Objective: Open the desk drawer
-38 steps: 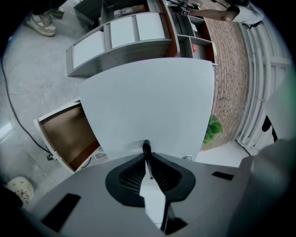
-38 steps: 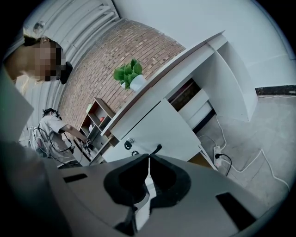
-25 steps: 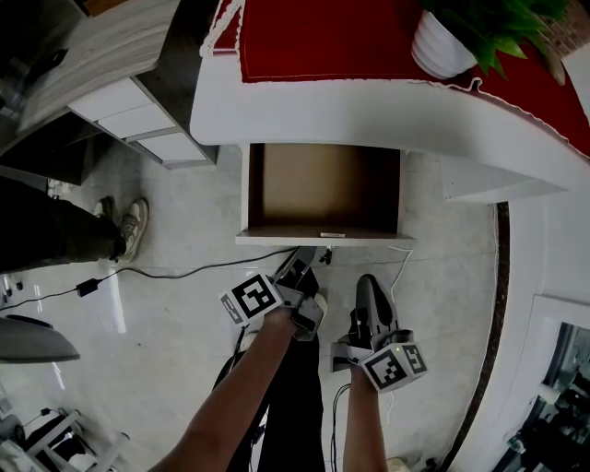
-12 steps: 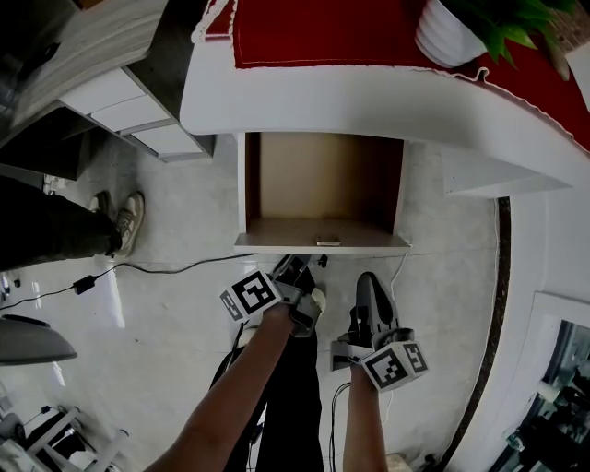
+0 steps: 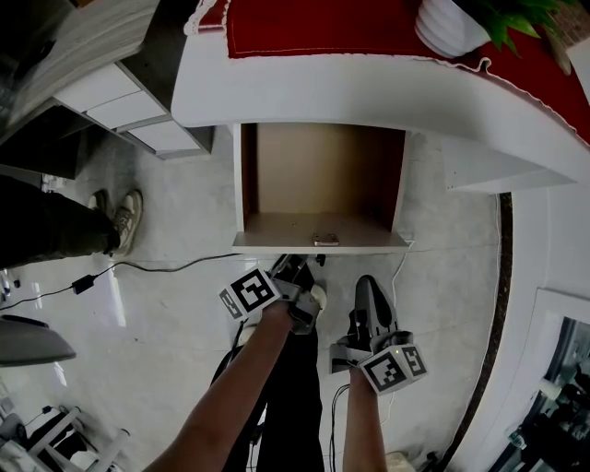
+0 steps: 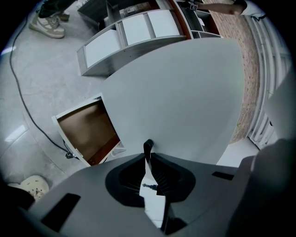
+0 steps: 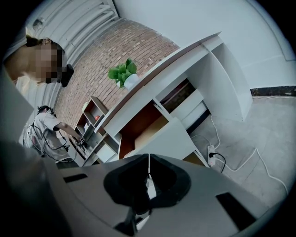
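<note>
The desk drawer (image 5: 321,184) stands pulled out of the white desk (image 5: 369,97), its brown inside bare and a small metal handle (image 5: 324,240) on its white front. Both grippers hang over the floor just in front of the drawer front. My left gripper (image 5: 300,266) is shut on nothing, a little left of and below the handle and apart from it. My right gripper (image 5: 365,285) is also shut and holds nothing. The open drawer (image 6: 88,132) shows at the left of the left gripper view. In the right gripper view the drawer (image 7: 152,127) lies past the jaws.
A red cloth (image 5: 313,23) and a potted plant (image 5: 452,32) sit on the desk top. A grey cabinet with white drawers (image 5: 120,111) stands at the left. A person's shoes (image 5: 120,217) and a black cable (image 5: 157,269) are on the pale floor; another person (image 7: 44,125) stands far off.
More of the drawer's inside shows now and the desk edge sits higher in the head view. Both grippers stay in about the same place, both shut.
</note>
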Tool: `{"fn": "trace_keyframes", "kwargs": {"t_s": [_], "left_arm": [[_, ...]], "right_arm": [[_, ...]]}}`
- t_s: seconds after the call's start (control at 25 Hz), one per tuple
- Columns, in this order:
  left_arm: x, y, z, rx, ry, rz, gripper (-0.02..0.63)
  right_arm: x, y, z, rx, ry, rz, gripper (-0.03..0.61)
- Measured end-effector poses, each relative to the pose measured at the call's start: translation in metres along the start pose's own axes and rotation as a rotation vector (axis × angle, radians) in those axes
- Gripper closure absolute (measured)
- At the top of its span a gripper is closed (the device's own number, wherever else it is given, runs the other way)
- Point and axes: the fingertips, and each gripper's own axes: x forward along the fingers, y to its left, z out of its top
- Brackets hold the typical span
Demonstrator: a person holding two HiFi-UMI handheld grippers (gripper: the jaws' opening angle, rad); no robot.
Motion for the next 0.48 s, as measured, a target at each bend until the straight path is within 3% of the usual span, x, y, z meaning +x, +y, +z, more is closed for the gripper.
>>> {"fn": "trace_keyframes", "kwargs": {"t_s": [0.48], "left_arm": [[-0.0034, 0.002, -0.0019, -0.019, -0.004, -0.008, 0.572]], "right_arm": [[-0.004, 0.002, -0.0093, 0.016, 0.014, 0.001, 0.56]]}}
